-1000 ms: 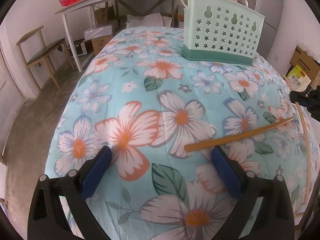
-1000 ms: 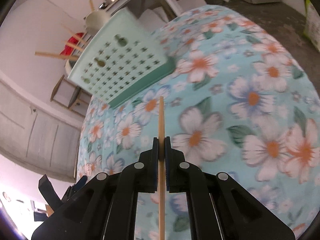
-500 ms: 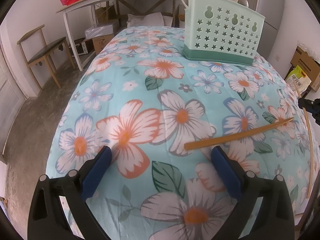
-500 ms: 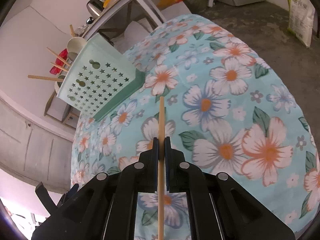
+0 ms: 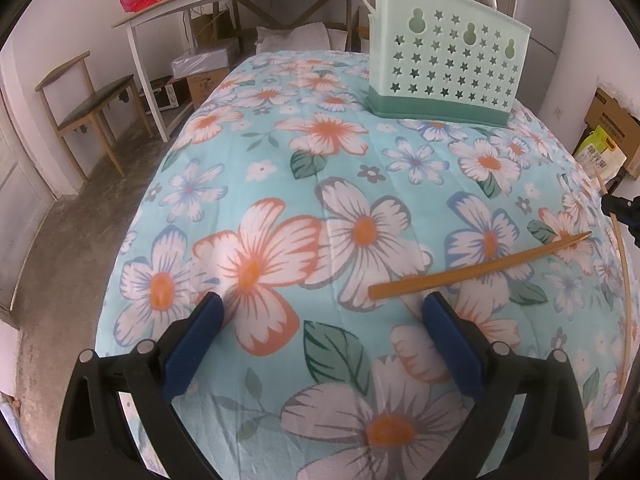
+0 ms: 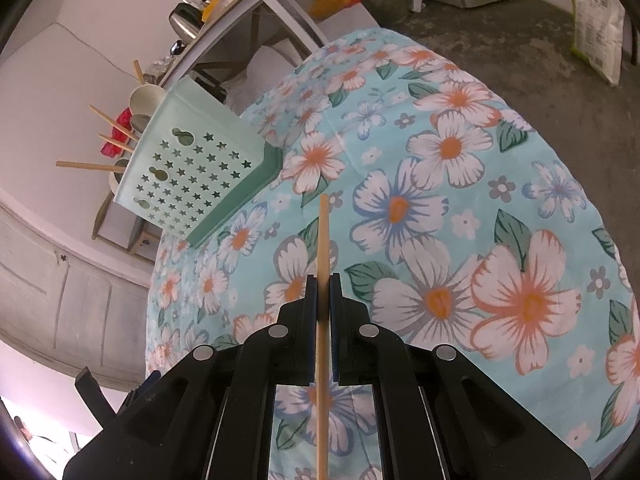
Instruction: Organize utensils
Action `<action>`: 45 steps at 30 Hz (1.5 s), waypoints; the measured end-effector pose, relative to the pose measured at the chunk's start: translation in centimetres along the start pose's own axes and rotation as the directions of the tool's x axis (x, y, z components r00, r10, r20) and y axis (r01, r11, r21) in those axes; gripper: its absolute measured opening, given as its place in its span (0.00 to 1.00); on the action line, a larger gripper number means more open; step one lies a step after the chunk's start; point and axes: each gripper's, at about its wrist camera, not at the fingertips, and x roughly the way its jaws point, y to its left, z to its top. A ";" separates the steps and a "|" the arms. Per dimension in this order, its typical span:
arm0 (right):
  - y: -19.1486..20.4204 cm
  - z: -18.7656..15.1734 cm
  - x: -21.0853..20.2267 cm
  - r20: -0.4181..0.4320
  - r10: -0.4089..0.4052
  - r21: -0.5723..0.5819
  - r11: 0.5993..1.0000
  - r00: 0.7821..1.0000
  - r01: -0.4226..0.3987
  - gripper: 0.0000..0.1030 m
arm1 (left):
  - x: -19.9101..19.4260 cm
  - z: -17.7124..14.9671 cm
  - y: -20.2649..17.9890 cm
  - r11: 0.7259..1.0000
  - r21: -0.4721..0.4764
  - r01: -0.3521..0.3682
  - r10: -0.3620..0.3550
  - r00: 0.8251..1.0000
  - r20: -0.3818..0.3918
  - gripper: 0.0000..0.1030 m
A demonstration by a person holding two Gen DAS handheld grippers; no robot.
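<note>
Above the floral worktop (image 5: pixel 280 152), the right claw (image 6: pixel 324 292) pinches a chopstick (image 6: pixel 323 240). Left claw (image 5: pixel 320 312) gapes wide, empty, just beside another chopstick (image 5: pixel 480 268); the rack (image 5: pixel 444 72) stands well beyond.

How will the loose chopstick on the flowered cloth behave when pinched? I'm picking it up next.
The chopstick looks thin and straight, so probably stiff and light. Lying flat on the soft cloth, it may roll or press into the fabric. The right tongs hold its mate firmly, so a pinch likely works.
</note>
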 end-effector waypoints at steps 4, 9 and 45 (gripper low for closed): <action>0.0 0.0 0.0 0.000 0.001 -0.001 1.000 1.000 -0.001 0.04 | 0.1 0.0 -0.2 1.000 0.021 -0.013 0.014 1.000 -0.012 0.95; 0.0 0.0 0.2 -0.003 0.000 -0.001 1.000 1.000 0.000 0.04 | 0.3 0.2 0.0 1.000 0.022 -0.006 0.007 0.999 -0.031 0.95; -0.9 -0.1 0.5 0.005 -0.026 0.005 1.000 1.000 0.026 0.04 | -4.6 1.9 -1.4 0.981 0.136 0.139 -0.162 0.971 0.177 0.95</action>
